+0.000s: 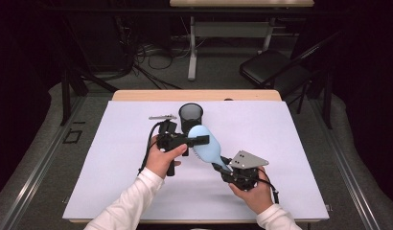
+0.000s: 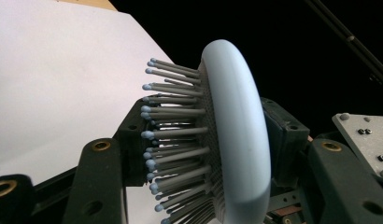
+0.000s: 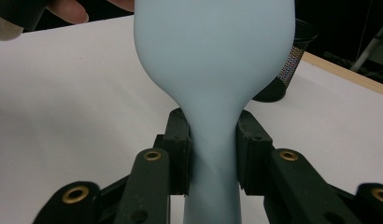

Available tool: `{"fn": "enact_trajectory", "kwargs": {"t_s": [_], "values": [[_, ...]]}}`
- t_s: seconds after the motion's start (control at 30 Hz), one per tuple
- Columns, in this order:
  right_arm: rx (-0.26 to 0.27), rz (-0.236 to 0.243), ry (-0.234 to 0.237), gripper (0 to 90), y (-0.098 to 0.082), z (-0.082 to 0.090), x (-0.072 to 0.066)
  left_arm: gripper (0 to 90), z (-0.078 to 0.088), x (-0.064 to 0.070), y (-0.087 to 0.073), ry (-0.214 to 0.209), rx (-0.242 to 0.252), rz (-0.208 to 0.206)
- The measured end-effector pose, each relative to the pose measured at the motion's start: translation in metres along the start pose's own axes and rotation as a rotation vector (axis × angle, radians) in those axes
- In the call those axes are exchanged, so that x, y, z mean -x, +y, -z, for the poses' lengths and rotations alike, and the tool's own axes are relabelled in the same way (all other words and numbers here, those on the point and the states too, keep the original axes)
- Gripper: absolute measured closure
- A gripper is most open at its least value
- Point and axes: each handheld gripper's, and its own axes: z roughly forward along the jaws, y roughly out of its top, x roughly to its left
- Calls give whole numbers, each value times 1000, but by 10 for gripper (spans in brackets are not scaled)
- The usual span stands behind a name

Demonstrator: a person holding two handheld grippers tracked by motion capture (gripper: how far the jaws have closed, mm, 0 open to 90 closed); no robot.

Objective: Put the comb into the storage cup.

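Right tool (image 1: 222,165): we hold it low at the right of the desk; its two black jaws are clamped on the narrow handle of the hairbrush, one pad on each side, as the right gripper view shows plainly.
Left tool (image 1: 202,140): we hold it at the middle of the desk, pointing right; the left gripper view shows its jaws standing either side of the brush head, one among the bristles, one against the smooth back. We judge the pads to be pressing on the head.
Hairbrush (image 1: 207,146): pale blue, oval head, lifted off the desk and slanting from the right tool up toward the left tool. Its smooth back faces upward in the high view; its grey bristles (image 2: 178,140) with pale blue tips point away from the back.
Left hand (image 1: 163,158): wrapped round the body of the left tool, white sleeve behind it.
Right hand (image 1: 254,194): under the right tool, whose grey three-cornered plate sits on top.
Mesh cup (image 1: 190,115): black, upright, near the far edge, just beyond the brush head.
Metal clip (image 1: 162,117): small, silvery, lying flat just left of the cup.
Desk (image 1: 290,158): covered by a white sheet, wooden edge at the far side.
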Motion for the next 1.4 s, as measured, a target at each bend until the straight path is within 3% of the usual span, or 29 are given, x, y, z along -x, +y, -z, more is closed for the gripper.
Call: {"fn": "enact_trajectory", "kwargs": {"t_s": [0.43,0.7,0.9,1.4], "values": [[-3,-3,-2,693,-1,-1,-2,471,1,0,1,-12,-24,48],[-11,4,-34,692,-2,-1,-5,481,-1,1,3,-6,-48,62],[-19,-15,-32,690,-3,-2,-4,487,-4,3,6,7,-73,53],[-20,-58,-18,688,-4,-2,-1,498,-8,4,12,16,-104,93]]}}
